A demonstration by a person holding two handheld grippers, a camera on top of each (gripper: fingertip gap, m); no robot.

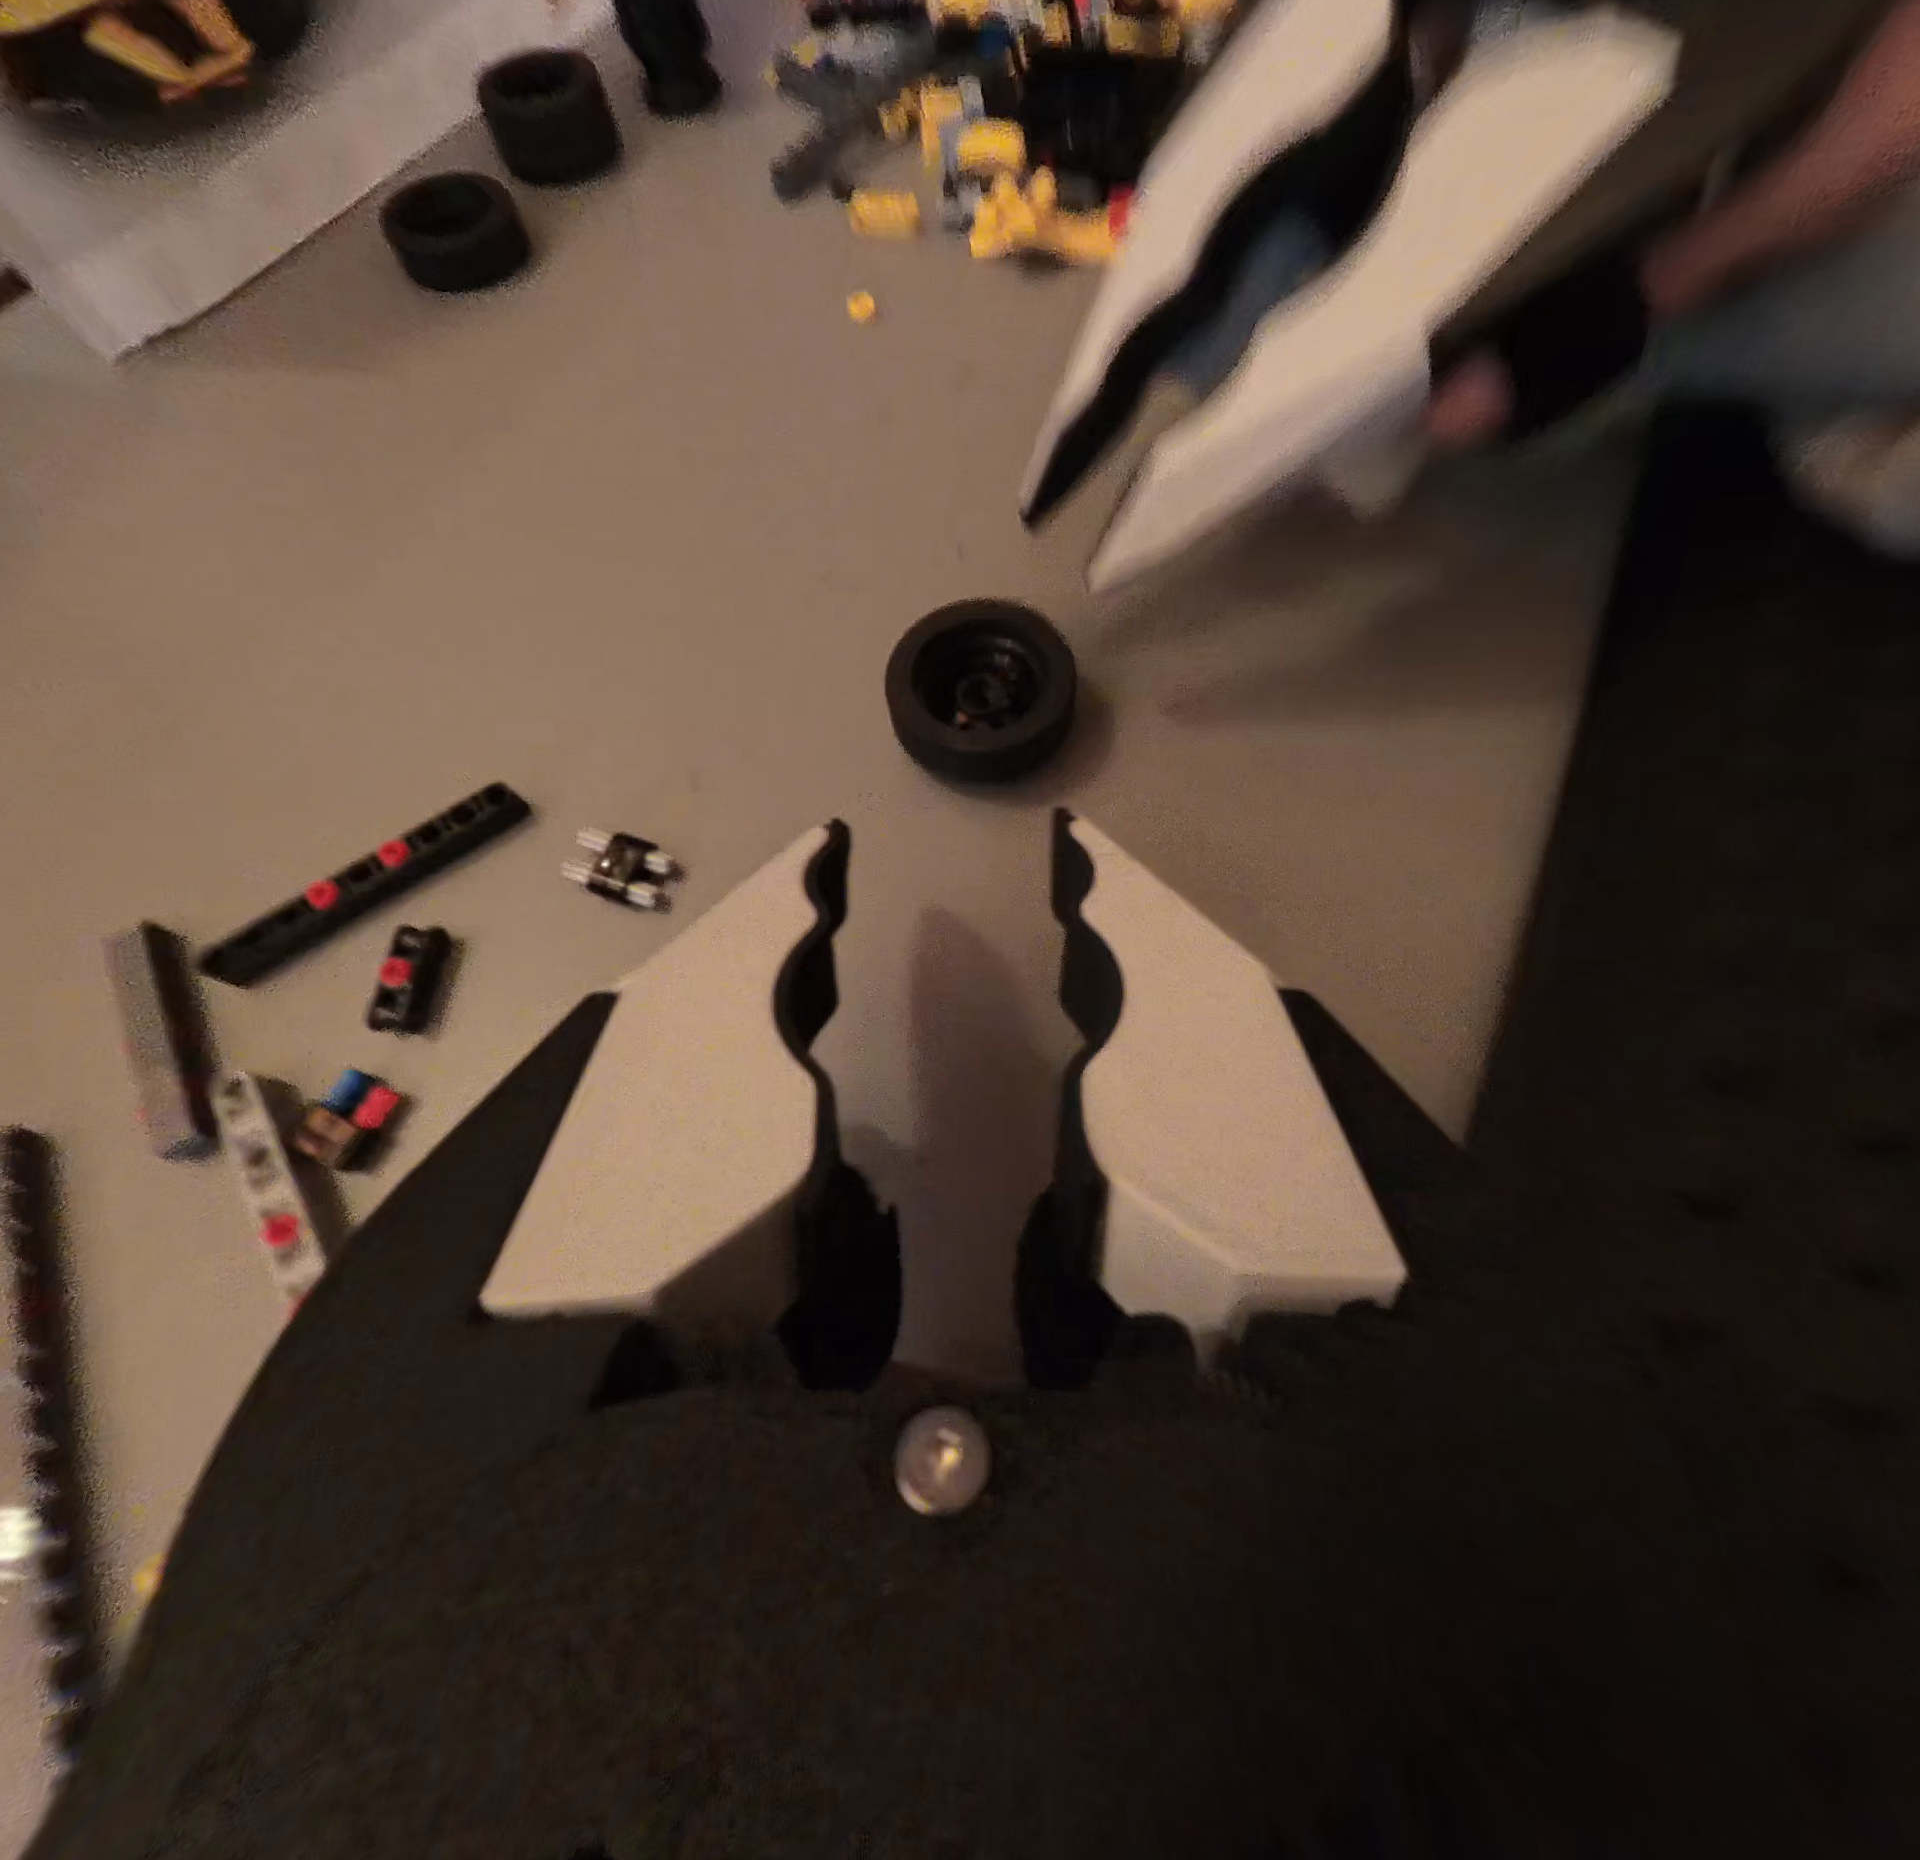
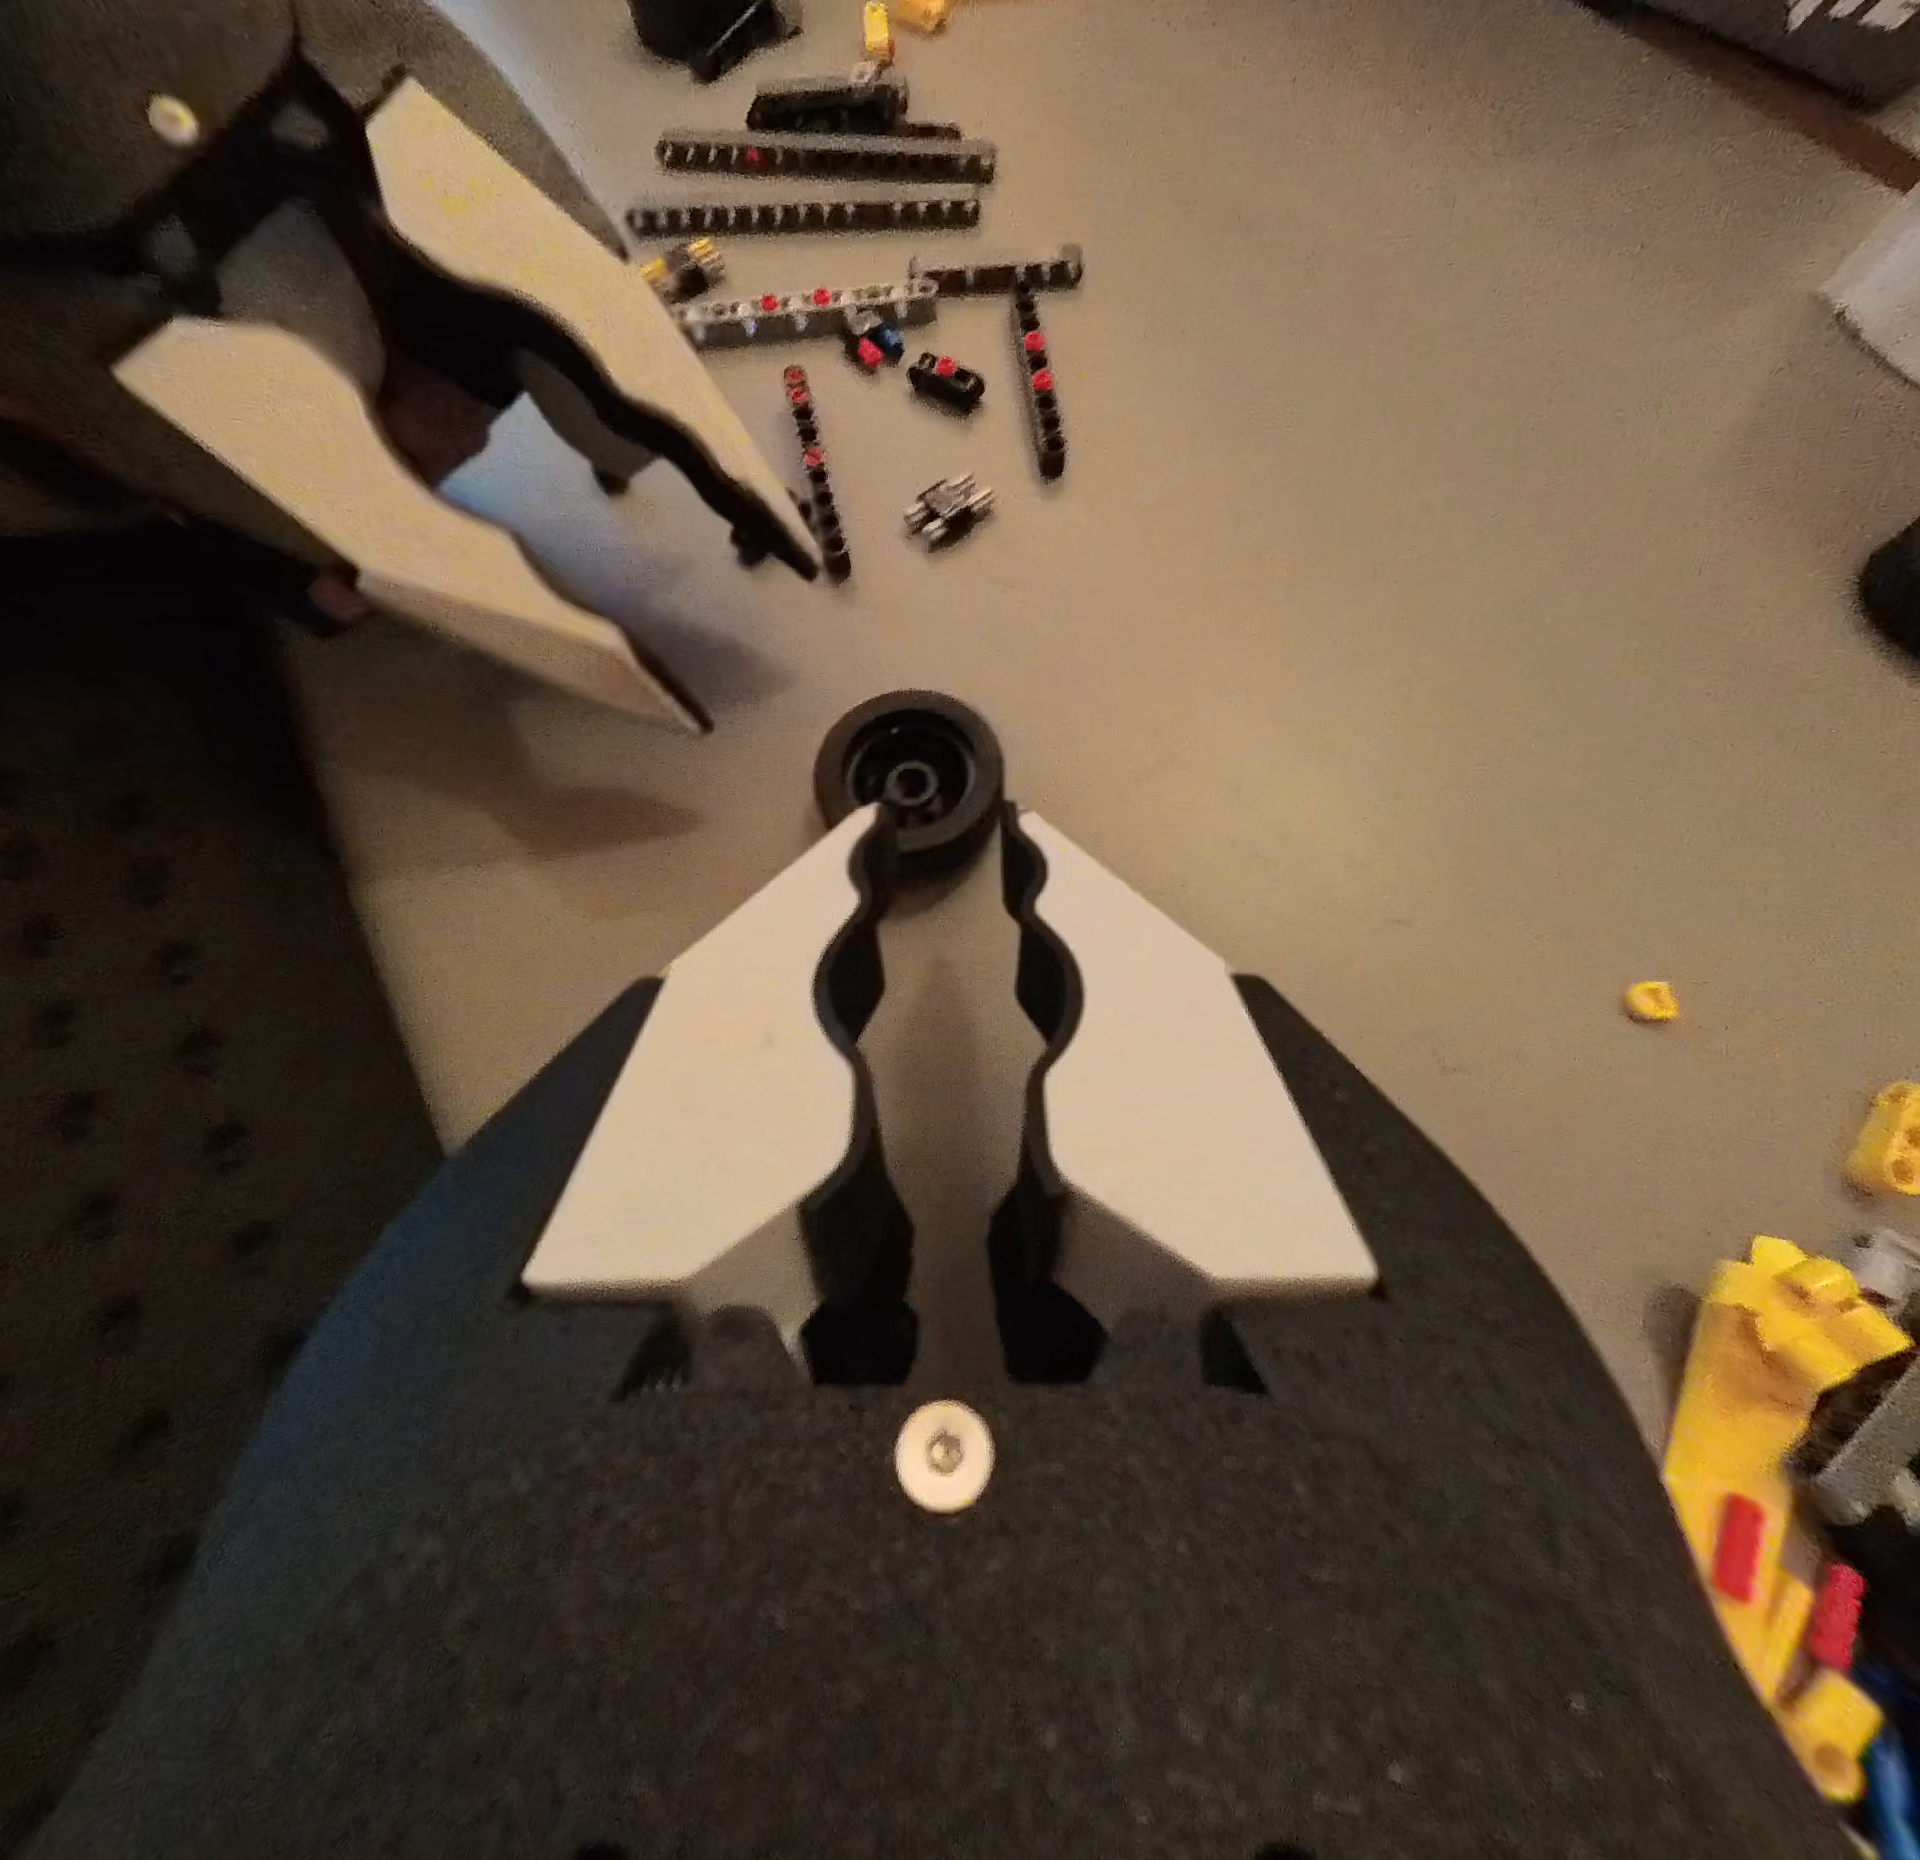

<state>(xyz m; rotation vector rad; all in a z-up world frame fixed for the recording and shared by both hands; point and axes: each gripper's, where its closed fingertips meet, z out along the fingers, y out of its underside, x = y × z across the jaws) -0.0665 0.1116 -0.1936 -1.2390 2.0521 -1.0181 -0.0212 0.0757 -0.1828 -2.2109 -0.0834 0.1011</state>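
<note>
Wheel: small black wheel [image 1: 980,688] lies flat on the table, hub opening facing up, axle upright.
Table: beige top [image 1: 623,563]; bare room around the wheel; its near edge drops to dark carpet [image 2: 156,1083].
Left gripper [image 1: 949,831]: jaws apart, empty, just short of the wheel.
Right gripper [image 2: 940,813]: jaws apart, tips flanking the wheel; contact unclear.
Beams: black holed beams [image 2: 821,158] well beyond.
Yellow bricks [image 1: 997,169]: far side.

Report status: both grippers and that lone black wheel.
Left gripper open, hovering short of the black wheel. Right gripper open, tips just above the wheel, not gripping. Black beams lie apart; nothing between.
</note>
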